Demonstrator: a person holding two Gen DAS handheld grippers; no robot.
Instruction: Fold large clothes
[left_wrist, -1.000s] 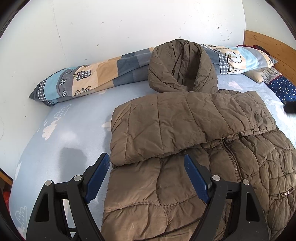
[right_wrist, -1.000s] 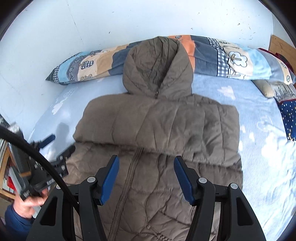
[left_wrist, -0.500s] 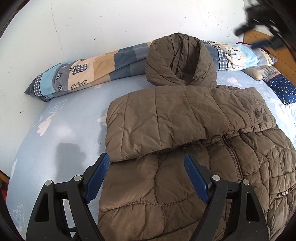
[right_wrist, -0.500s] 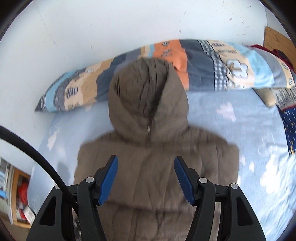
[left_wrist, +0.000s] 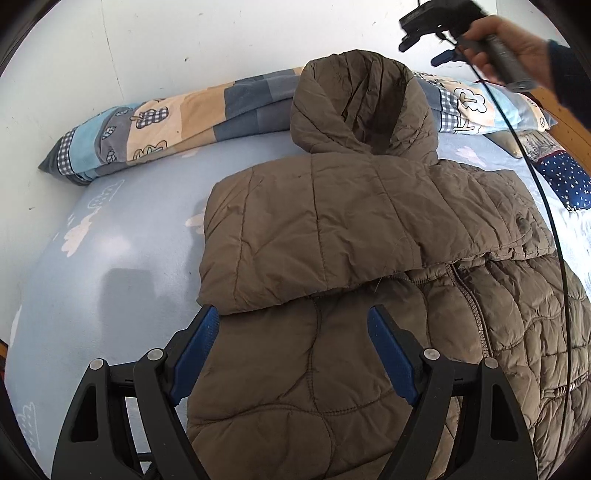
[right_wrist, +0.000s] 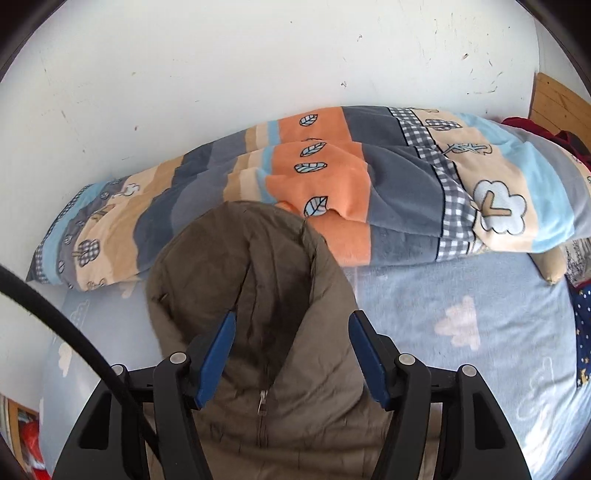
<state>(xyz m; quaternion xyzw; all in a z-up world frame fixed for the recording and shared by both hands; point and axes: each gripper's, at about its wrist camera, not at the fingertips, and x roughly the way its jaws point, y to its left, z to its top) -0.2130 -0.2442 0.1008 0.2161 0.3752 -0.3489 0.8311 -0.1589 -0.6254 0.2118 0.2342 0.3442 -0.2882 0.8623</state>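
Right wrist view: right tool (right_wrist: 291, 354) hung wide & empty over the jacket (left_wrist: 369, 258) hood (right_wrist: 251, 280), likely to fold it down. Jacket lay flat on bed (left_wrist: 110, 240), sleeves folded across chest. Left tool (left_wrist: 291, 347) wide, empty, over lower half.

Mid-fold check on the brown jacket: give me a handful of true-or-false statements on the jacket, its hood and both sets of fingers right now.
1. The jacket has its sleeves folded across the chest. True.
2. The hood is folded down onto the jacket's body. False: it lies flat above the collar, its tip against the patterned blanket.
3. The left gripper has its fingers clamped on the jacket. False: they stand open over the jacket's edge.
4. The right gripper is open over the hood. True.
5. The bed sheet is plain white. False: it is light blue with clouds.
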